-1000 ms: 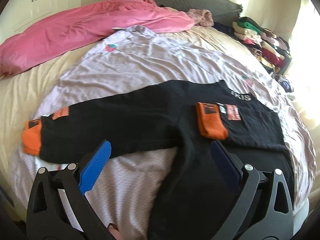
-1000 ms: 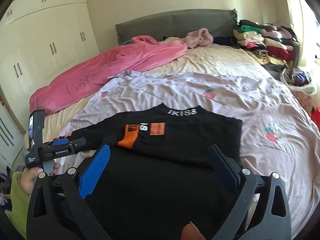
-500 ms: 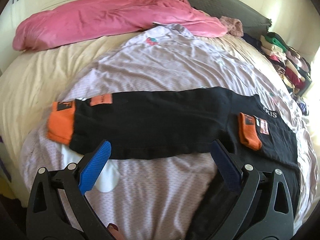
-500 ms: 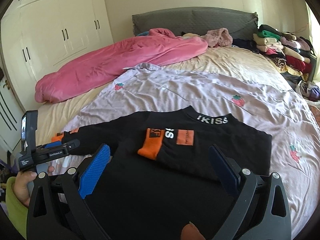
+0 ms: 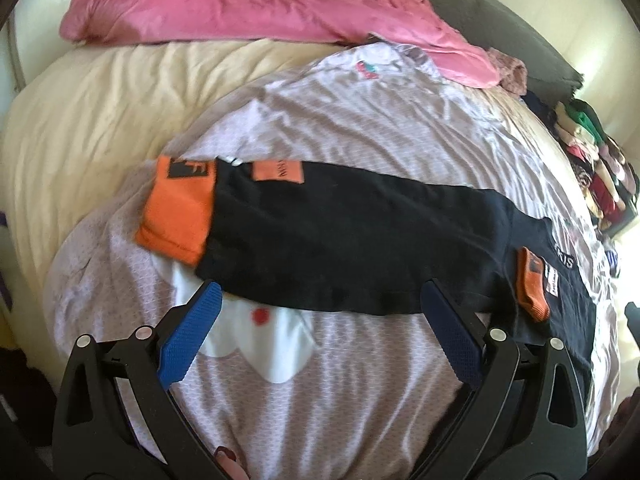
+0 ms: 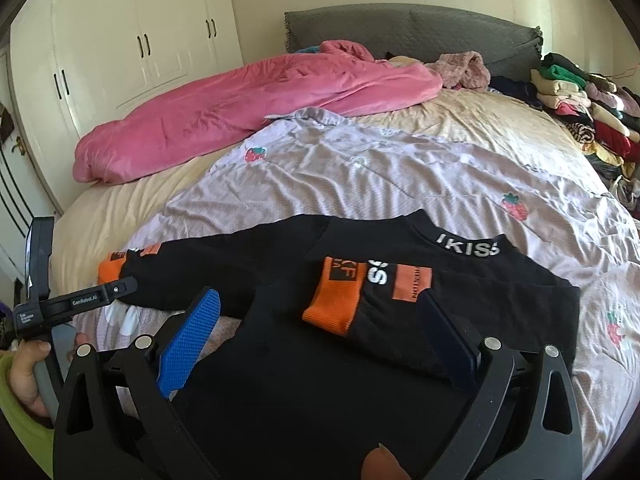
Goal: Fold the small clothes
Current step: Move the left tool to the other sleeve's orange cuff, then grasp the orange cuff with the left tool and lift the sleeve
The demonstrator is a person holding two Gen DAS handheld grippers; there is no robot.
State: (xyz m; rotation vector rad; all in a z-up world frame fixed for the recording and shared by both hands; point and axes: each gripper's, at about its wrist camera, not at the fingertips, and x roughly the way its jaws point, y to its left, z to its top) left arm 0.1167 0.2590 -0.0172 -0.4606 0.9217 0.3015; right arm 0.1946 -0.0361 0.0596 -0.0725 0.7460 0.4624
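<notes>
— Since the left sleeve point(image 5: 340, 236) lies stretched out flat across the lilac blanket point(image 5: 360, 120), why does the left gripper point(image 5: 316, 320) hang just short of it?

— It looks lined up on the sleeve's near edge, blue fingers point(image 5: 188, 336) spread wide, nothing between them. My guess is that the orange cuff point(image 5: 176, 216) out at the far left gets carried inward next.

— And the black sweater point(image 6: 320, 360) itself?

— Spread on the blanket, collar away from us. Its right sleeve point(image 6: 400, 320) already lies folded across the chest, cuff toward the middle, so that side seems done.

— The right gripper point(image 6: 316, 336)?

— Released too, jaws apart, hovering over the body; probably waiting its turn.
</notes>
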